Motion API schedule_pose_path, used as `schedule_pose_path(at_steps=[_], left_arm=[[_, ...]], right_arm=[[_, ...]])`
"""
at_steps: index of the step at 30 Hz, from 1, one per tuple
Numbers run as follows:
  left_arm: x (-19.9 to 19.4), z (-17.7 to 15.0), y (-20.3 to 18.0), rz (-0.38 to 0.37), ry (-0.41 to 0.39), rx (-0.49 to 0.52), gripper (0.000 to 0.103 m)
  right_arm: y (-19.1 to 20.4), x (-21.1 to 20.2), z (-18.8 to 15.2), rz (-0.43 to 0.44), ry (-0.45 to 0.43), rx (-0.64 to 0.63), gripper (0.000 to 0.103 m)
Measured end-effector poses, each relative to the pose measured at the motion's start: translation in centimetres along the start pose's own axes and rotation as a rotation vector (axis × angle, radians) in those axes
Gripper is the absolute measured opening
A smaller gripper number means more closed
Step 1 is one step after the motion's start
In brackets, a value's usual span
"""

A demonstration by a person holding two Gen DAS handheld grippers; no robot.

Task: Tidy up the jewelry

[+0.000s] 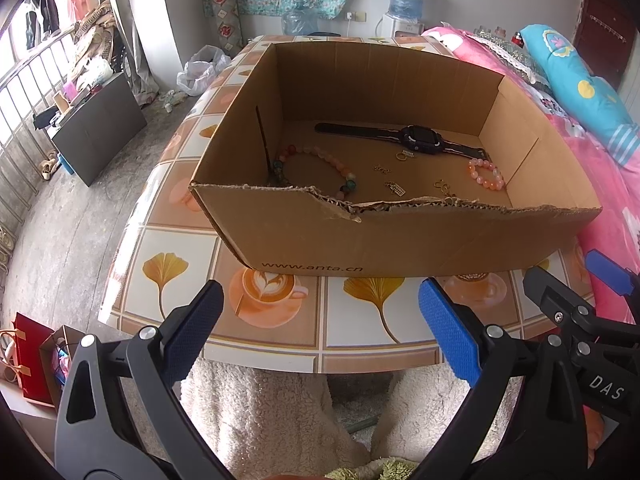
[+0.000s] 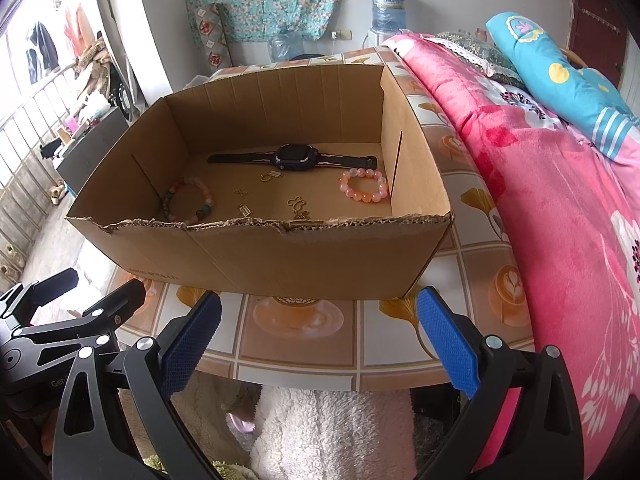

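An open cardboard box (image 1: 304, 240) (image 2: 256, 256) stands on a tiled table. On its floor lie a dark watch (image 1: 420, 138) (image 2: 294, 155), a multicoloured bead bracelet (image 1: 316, 158) (image 2: 188, 200) at the left, a pink-orange bead bracelet (image 1: 486, 174) (image 2: 364, 186) at the right, and several small gold charms (image 1: 396, 189) (image 2: 298, 205). My left gripper (image 1: 320, 332) hangs open over the table's near edge, in front of the box, holding nothing. My right gripper (image 2: 318, 332) is open too, beside it, also empty. Each gripper shows at the edge of the other's view.
The table (image 1: 352, 320) (image 2: 480, 248) has a ginkgo-and-coffee pattern. A bed with a pink blanket (image 2: 560, 200) borders its right side. Fluffy fabric (image 2: 328, 432) lies below the near edge. Floor clutter and a railing (image 1: 24, 92) are at the left; red bags (image 1: 32, 360) stand near.
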State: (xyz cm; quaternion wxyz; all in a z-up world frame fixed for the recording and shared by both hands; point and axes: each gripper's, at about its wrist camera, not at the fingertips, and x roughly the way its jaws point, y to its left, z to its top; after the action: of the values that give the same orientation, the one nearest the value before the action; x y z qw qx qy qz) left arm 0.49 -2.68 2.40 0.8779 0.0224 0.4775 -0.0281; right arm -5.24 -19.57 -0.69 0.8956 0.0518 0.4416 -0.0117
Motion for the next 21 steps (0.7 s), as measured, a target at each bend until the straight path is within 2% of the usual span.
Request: schedule_pose_path(at_steps=[21], left_arm=[[0.13,-0.13,0.11,-0.002,0.005,-0.002,0.094]], right_arm=[[-0.07,0.23,-0.03,-0.002,0.005,0.000,0.096]])
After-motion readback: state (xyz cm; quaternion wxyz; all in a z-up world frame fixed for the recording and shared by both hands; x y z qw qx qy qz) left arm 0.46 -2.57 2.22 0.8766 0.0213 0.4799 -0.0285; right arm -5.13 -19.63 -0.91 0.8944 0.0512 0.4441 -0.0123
